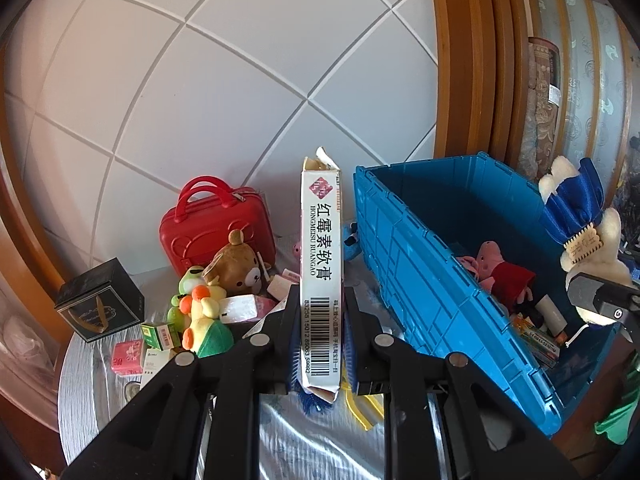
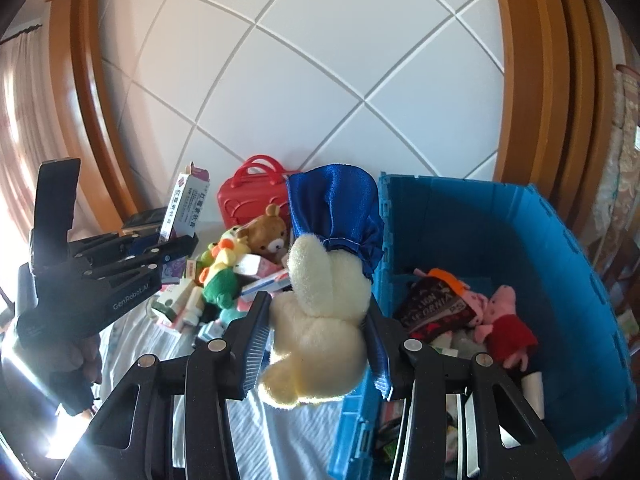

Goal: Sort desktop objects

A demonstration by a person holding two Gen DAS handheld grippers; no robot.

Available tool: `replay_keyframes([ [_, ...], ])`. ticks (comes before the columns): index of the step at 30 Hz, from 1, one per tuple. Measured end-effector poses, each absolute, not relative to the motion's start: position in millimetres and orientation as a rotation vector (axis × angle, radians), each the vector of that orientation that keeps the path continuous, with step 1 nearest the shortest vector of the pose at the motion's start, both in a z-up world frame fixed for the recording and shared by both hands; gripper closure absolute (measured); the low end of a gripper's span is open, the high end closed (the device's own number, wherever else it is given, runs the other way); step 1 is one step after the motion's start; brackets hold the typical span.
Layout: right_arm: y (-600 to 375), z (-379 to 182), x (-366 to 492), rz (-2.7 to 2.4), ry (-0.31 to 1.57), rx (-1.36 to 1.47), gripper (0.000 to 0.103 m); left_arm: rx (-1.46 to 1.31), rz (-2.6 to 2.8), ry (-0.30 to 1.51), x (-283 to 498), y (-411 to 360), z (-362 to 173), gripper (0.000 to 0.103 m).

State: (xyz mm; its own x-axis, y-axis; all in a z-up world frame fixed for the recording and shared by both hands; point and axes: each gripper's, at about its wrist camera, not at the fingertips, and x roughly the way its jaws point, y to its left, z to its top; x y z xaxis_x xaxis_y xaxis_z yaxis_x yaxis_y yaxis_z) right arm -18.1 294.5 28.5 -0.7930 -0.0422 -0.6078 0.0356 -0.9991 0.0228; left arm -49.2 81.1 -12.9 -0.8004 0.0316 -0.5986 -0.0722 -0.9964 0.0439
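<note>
Behind cream plush [image 2: 320,320], bin's [image 2: 560,232] near wall.

One blue plastic crate [image 1: 400,248], one red hard-shell mini suitcase [image 1: 216,228], one black cube-shaped gift box [image 1: 98,300], one brown plush bear [image 1: 240,264], two pink pig dolls [image 2: 508,320], one white-and-blue plush toy [image 2: 320,312], one white ointment carton [image 1: 322,272].

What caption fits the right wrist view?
Right tool holding a cream plush toy beside the blue crate.
</note>
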Motion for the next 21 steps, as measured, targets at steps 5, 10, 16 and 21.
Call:
replay_keyframes([
  [5, 316.0, 33.0, -11.9, -2.969, -0.046, 0.995, 0.059, -0.952, 2.898, 0.131, -57.2, 106.6, -8.6, 0.085],
  [10, 340.1, 33.3, -5.7, -3.006, -0.08, 1.0, 0.059, -0.941, 2.863, 0.16, -66.5, 133.7, -6.5, 0.085],
  [16, 372.0, 27.2, -0.4, -3.055, -0.134, 1.041, 0.059, -0.927, 2.81, 0.191, -77.7, 165.5, -5.7, 0.085],
  [21, 389.2, 27.2, 8.3, -3.092, -0.16, 1.05, 0.059, -0.916, 2.773, 0.213, -85.6, 186.6, -5.4, 0.085],
])
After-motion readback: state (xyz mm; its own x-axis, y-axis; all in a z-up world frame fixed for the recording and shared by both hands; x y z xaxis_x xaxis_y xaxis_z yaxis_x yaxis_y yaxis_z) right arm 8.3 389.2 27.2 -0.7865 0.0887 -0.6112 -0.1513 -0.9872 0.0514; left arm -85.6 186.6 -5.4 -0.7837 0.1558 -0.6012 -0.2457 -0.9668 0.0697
